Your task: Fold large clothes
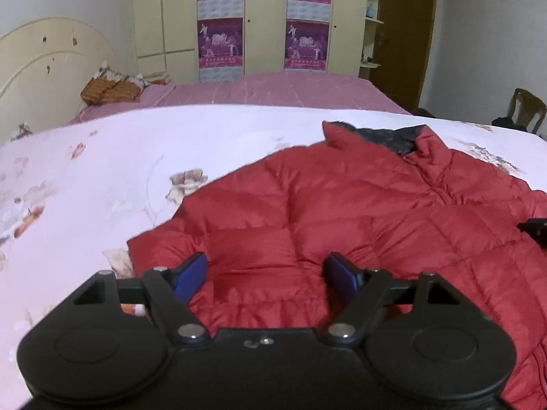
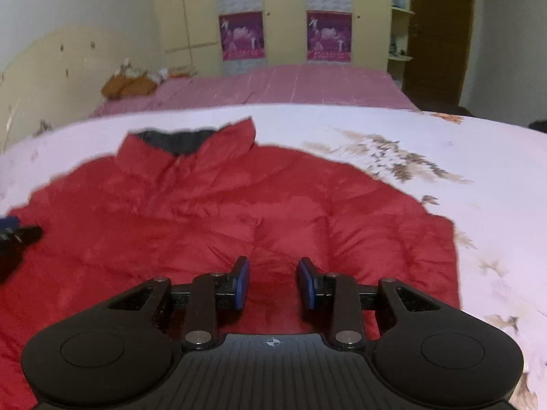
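We see a red padded jacket [image 1: 359, 212] spread flat on the pale flowered bedsheet [image 1: 102, 171], collar at the far end. Our left gripper [image 1: 265, 275] hovers over its left side, jaws wide apart and empty. Our right gripper [image 2: 273, 282] hovers over its right side, jaws partly open, gripping nothing.

No text can be read anywhere; the purple posters [image 1: 220, 42] on the wardrobe doors [image 1: 263, 17] carry lettering. It is too blurred to make out.
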The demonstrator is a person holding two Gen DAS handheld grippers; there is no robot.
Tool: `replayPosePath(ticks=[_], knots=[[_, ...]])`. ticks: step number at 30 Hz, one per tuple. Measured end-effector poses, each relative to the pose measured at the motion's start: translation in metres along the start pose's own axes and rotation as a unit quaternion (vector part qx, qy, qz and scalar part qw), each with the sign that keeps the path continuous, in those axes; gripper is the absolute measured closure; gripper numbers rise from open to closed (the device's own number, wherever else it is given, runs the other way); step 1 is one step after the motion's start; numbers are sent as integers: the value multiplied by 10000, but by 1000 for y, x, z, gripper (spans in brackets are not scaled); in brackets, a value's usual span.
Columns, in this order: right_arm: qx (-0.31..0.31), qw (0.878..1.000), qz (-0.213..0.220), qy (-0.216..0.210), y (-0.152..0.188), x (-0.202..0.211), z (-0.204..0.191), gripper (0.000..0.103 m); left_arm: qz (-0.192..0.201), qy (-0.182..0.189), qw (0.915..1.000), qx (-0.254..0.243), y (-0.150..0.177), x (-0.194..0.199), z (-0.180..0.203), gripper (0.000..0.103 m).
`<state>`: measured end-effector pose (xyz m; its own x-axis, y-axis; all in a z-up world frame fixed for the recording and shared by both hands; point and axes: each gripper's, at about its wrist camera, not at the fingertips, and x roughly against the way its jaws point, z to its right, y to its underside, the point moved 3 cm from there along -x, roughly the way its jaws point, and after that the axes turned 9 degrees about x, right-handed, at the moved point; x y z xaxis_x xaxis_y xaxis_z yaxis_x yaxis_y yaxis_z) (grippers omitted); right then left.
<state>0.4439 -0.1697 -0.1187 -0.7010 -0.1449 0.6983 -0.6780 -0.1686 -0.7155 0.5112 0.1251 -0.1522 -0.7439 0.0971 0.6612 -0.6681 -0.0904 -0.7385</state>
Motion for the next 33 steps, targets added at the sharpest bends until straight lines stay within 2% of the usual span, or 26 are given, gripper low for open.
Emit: replayPosePath(ticks=[4,6,8,9,10,11,14,15,17,19,22,26,30,33], knots=[[-75,9998,146,136,8,-6,0,71,-34,-46,10000,-26,2,-2,1,25],[-104,9997,77,184,5,-4,0,70,-49,-118,9999,-20,-4,9,6,30],[-190,9988,218,387,-5,13,-1,70,153,74,9997,149,-10,27,14,25],[-242,9981,386,412,-9,23,-3,59,183,204,9993,248,-10,33,21,25],[-327,9975,502,383,-12,29,-7,41,207,290,9990,263,-9,38,32,25],[-380,9972,565,320,-13,33,-14,10,200,340,9989,237,-7,39,42,24],[-109,9983,565,65,-13,32,-42,12,22,497,9987,69,5,37,71,24],[49,9986,535,33,-13,31,-50,24,-18,461,9989,-81,11,35,78,24],[190,9989,439,-15,-9,29,-60,31,-12,356,9987,-359,20,36,86,24],[305,9986,431,-31,-2,31,-63,31,9,311,9984,-472,26,40,83,22],[466,9978,403,240,15,35,-56,31,-2,232,9987,-446,31,45,69,22],[12,9970,293,713,34,37,-27,31,6,105,9988,-471,35,50,50,20],[-356,9977,165,560,44,30,-12,31,-38,40,9995,-322,39,52,35,19],[-389,9975,162,575,44,28,-12,31,-39,26,9996,-275,41,52,32,18]])
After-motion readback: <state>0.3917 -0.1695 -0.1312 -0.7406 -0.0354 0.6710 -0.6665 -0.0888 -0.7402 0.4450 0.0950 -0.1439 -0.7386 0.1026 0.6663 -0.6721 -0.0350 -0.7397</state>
